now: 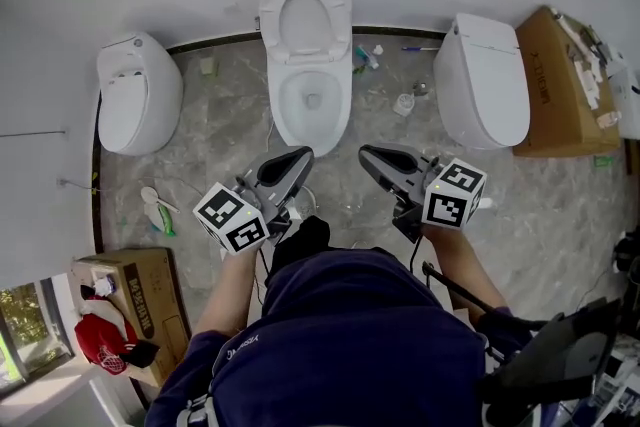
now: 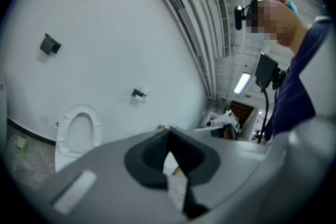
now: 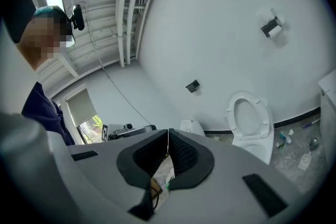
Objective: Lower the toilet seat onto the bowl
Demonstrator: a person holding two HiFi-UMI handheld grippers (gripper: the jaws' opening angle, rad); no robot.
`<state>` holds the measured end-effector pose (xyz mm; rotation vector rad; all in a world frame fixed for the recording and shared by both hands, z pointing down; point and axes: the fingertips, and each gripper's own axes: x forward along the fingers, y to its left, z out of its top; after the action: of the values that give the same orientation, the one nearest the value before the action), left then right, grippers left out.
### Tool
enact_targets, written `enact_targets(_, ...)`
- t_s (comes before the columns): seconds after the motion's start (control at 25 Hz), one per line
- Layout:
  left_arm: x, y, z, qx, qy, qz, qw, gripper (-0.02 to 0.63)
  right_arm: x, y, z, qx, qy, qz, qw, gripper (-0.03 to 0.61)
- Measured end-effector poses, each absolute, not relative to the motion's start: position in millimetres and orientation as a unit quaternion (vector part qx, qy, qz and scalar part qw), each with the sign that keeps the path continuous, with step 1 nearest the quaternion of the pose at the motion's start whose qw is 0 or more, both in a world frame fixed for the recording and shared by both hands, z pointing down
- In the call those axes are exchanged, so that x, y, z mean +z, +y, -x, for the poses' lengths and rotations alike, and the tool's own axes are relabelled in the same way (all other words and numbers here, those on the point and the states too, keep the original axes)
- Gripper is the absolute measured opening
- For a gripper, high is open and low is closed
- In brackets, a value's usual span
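Note:
The middle toilet stands against the far wall with its white seat point(image 1: 342, 20) raised upright above the bowl point(image 1: 285, 115). My left gripper point(image 1: 300, 155) and right gripper point(image 1: 368, 155) hover side by side over the floor, a short way in front of the bowl and touching nothing. Both are shut with nothing between the jaws. In the left gripper view the shut gripper point(image 2: 168, 131) points at the wall, with the raised seat point(image 2: 62, 136) to its left. In the right gripper view the shut gripper point(image 3: 168, 132) has the seat point(image 3: 265, 118) to its right.
A closed white toilet point(image 1: 135, 95) stands at the left and another point(image 1: 485, 80) at the right. Cardboard boxes sit at the far right point(image 1: 555, 80) and near left point(image 1: 130, 300). Small bottles point(image 1: 405, 103) litter the marble floor. A paper holder point(image 3: 272, 29) hangs on the wall.

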<state>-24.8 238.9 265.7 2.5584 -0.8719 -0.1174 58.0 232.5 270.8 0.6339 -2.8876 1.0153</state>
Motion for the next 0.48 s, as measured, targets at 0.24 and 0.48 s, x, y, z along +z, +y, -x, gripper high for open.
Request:
enact_targets(0.24,267,186,75,-0.036,-0.306,-0.927,0.214,0.003,263,176,5,0.310,-0.928,-0.207,0.018,0.008)
enact_targets(0.48,264,136,107,-0.029,-0.303,-0.931,0.203,0.003,263,129,43,0.295,-0.928,-0.225,0.030,0.008)
